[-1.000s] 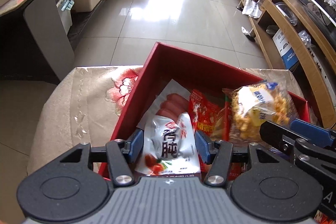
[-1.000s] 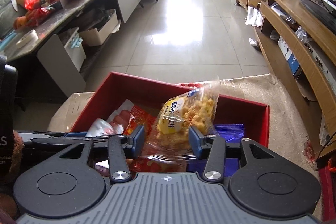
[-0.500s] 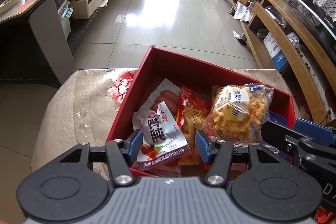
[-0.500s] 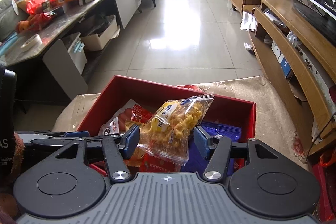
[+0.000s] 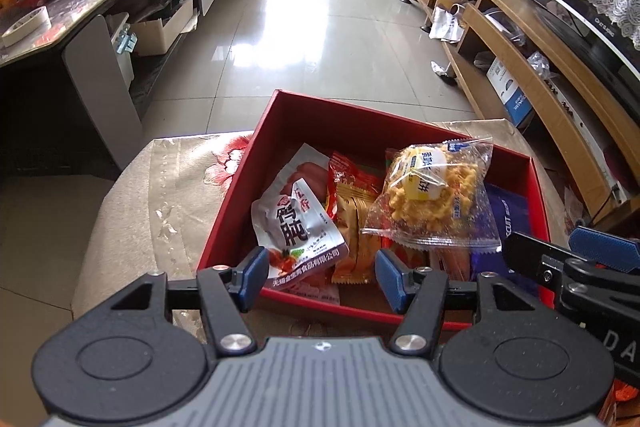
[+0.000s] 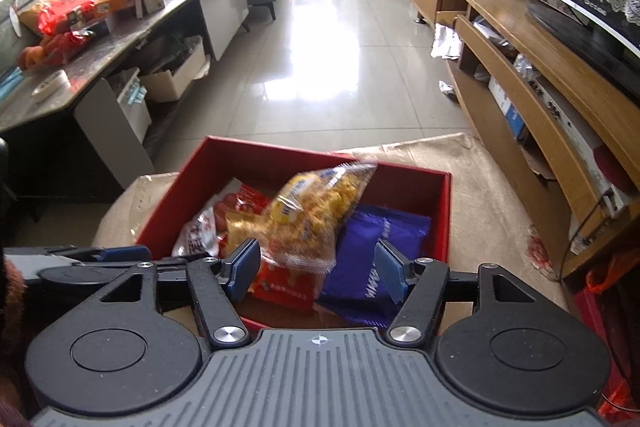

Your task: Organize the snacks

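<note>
A red box (image 5: 360,111) (image 6: 280,151) sits on a cloth-covered table (image 5: 160,207) and holds several snack packs. A white pouch with red lettering (image 5: 298,227) lies at its near left, over a sausage pack (image 5: 310,169). My left gripper (image 5: 322,279) hovers over the box's near edge, its jaws opening, and the pads do not press the pouch. A clear bag of yellow puffs (image 5: 434,195) (image 6: 312,219) rests on the other packs, blurred in the right wrist view. My right gripper (image 6: 316,269) is just behind the bag with its jaws opening, free of it.
Orange biscuit packs (image 5: 354,227), a red pack (image 6: 284,287) and a purple pack (image 6: 380,247) fill the box. A cluttered grey counter (image 5: 100,7) runs along the left and a wooden TV shelf (image 6: 520,87) along the right. Tiled floor (image 5: 300,27) lies beyond the table.
Both grippers have drawn back and risen a little while their jaws widened. The white pouch has left the left jaws and the yellow bag has left the right; both lie in the box.
</note>
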A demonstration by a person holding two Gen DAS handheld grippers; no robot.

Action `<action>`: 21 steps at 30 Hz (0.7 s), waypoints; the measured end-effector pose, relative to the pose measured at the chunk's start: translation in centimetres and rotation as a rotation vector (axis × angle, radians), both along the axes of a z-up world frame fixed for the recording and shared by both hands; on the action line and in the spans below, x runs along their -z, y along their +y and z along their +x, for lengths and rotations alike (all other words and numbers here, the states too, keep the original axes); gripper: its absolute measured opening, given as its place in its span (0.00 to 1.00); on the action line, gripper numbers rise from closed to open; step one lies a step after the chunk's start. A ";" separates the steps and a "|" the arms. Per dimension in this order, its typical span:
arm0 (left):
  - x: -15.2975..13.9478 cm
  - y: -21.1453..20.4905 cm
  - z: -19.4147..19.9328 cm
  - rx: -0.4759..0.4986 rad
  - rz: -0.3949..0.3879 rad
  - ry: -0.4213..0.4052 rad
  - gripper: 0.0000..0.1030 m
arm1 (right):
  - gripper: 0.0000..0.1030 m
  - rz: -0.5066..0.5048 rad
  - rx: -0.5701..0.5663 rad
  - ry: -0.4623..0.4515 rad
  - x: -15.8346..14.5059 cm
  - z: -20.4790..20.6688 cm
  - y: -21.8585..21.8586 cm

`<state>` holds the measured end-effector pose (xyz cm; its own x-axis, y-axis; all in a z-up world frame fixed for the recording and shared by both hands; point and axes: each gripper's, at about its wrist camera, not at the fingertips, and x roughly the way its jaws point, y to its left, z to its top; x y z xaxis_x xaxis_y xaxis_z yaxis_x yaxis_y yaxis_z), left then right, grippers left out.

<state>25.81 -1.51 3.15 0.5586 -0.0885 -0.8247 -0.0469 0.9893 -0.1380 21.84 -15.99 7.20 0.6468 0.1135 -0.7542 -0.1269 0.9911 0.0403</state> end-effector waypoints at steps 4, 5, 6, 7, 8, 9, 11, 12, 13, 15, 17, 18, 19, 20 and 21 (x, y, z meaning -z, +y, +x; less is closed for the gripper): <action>-0.1 0.0 -0.6 -0.002 0.001 -0.003 0.54 | 0.69 -0.001 0.025 0.013 0.3 -0.5 -0.6; -0.1 0.1 -0.7 -0.002 0.002 -0.003 0.54 | 0.69 -0.002 0.028 0.016 0.4 -0.6 -0.7; -0.1 0.1 -0.9 -0.003 0.003 -0.004 0.54 | 0.69 -0.004 0.030 0.017 0.5 -0.8 -0.7; -0.1 0.1 -1.0 -0.003 0.004 -0.005 0.54 | 0.69 -0.008 0.031 0.018 0.6 -0.9 -0.7; -0.1 0.1 -1.2 -0.003 0.004 -0.006 0.54 | 0.69 -0.011 0.031 0.019 0.7 -1.0 -0.7; -0.1 0.1 -1.3 -0.003 0.004 -0.007 0.54 | 0.69 -0.015 0.030 0.020 0.8 -1.1 -0.7; -0.2 0.0 -1.6 0.000 0.004 -0.011 0.54 | 0.69 -0.023 0.036 0.022 1.0 -1.2 -0.7; -0.2 -0.1 -1.8 0.002 0.006 -0.014 0.54 | 0.69 -0.025 0.037 0.024 1.0 -1.2 -0.7; -0.3 -0.1 -2.0 0.004 0.010 -0.018 0.54 | 0.69 -0.025 0.038 0.025 1.1 -1.3 -0.8; -0.4 -0.3 -2.4 0.009 0.021 -0.026 0.54 | 0.69 -0.029 0.040 0.027 1.3 -1.5 -0.8; -0.6 -0.5 -2.7 0.015 0.029 -0.033 0.54 | 0.70 -0.033 0.040 0.030 1.3 -1.7 -0.8; -0.6 -0.6 -2.8 0.017 0.032 -0.035 0.54 | 0.70 -0.034 0.040 0.030 1.4 -1.8 -0.8; -0.7 -0.6 -3.0 0.020 0.033 -0.038 0.54 | 0.70 -0.038 0.041 0.029 1.4 -1.9 -0.7; -0.7 -0.7 -3.2 0.022 0.033 -0.040 0.54 | 0.71 -0.043 0.042 0.028 1.4 -2.0 -0.7; -0.8 -0.7 -3.4 0.025 0.032 -0.043 0.55 | 0.71 -0.046 0.043 0.027 1.4 -2.1 -0.7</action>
<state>22.41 -2.21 3.97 0.5915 -0.0770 -0.8026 -0.0173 0.9940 -0.1081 19.72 -16.70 5.78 0.6300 0.0504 -0.7749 -0.0834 0.9965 -0.0031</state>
